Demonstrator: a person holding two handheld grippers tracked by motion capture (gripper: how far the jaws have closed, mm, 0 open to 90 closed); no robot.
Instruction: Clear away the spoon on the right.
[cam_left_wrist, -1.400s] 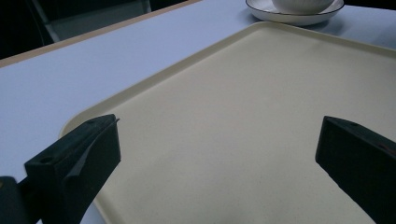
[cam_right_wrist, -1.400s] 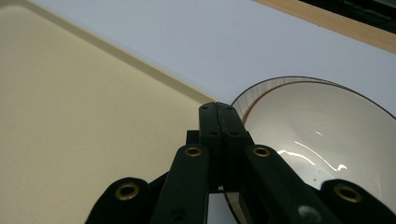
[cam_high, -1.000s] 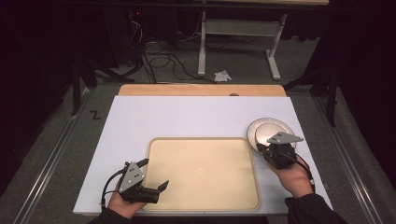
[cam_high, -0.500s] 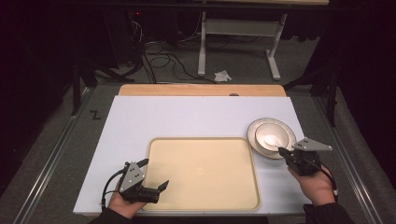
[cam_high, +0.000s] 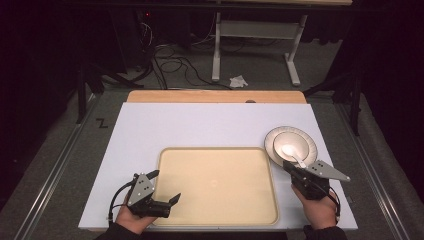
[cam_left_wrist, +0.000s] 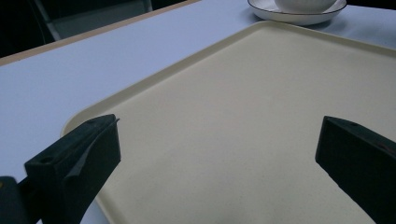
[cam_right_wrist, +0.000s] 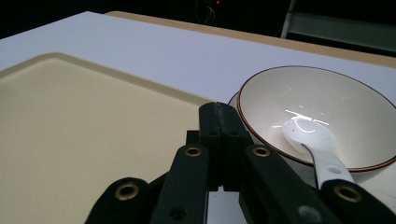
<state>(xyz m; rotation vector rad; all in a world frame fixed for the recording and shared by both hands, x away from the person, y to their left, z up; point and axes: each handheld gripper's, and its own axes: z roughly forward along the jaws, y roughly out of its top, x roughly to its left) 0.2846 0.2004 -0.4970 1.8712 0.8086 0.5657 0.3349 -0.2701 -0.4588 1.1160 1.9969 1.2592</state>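
On the white worktop (cam_high: 200, 125) lay a cream tray (cam_high: 215, 185), bare of anything, with a plate (cam_high: 309, 140) just off its far right corner. A white bowl (cam_high: 292, 146) with a thin brown rim sat on the plate, and a white spoon (cam_high: 294, 154) rested in it, its scoop down in the bowl and its handle leaning out over the near rim.

The right gripper (cam_high: 300, 172) was held just short of the bowl, beside the tray's right edge. Its jaws were shut tight against each other with nothing between them, and in the right gripper view they pointed toward the bowl's near side, with the spoon's handle (cam_right_wrist: 327, 168) passing just to one side of them, not gripped.

The left gripper (cam_high: 162, 187) was held at the tray's near left corner. Its jaws stood wide apart and empty; in the left gripper view they framed the bare tray (cam_left_wrist: 243, 116) floor, one over the tray's edge, with the plate (cam_left_wrist: 299, 16) and bowl (cam_left_wrist: 306, 4) far across at the top.
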